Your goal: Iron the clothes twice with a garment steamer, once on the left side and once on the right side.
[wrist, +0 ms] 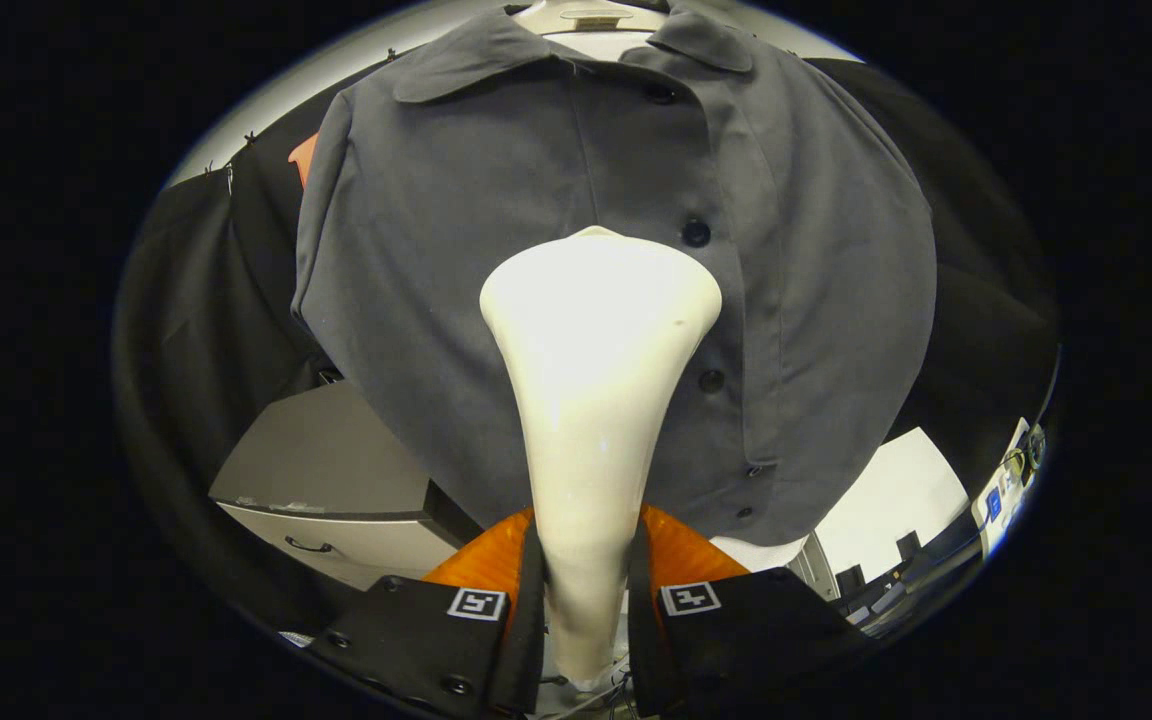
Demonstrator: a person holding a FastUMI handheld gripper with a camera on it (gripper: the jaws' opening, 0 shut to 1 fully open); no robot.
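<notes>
A white garment steamer [591,400] stands up between my two fingers, its narrow handle clamped by both and its wide head flaring out ahead. My gripper [584,585] is shut on that handle. Just beyond the steamer head hangs a grey button-front shirt [456,260] with a collar, on a pale mannequin torso. The head sits against the middle of the shirt, slightly left of the button placket [696,233]. The shirt's lower middle is hidden behind the steamer.
A grey cabinet with a drawer handle [336,500] stands below the shirt on the left. A white table surface [891,500] and dark chairs lie lower right. Black cloth walls flank the shirt on both sides.
</notes>
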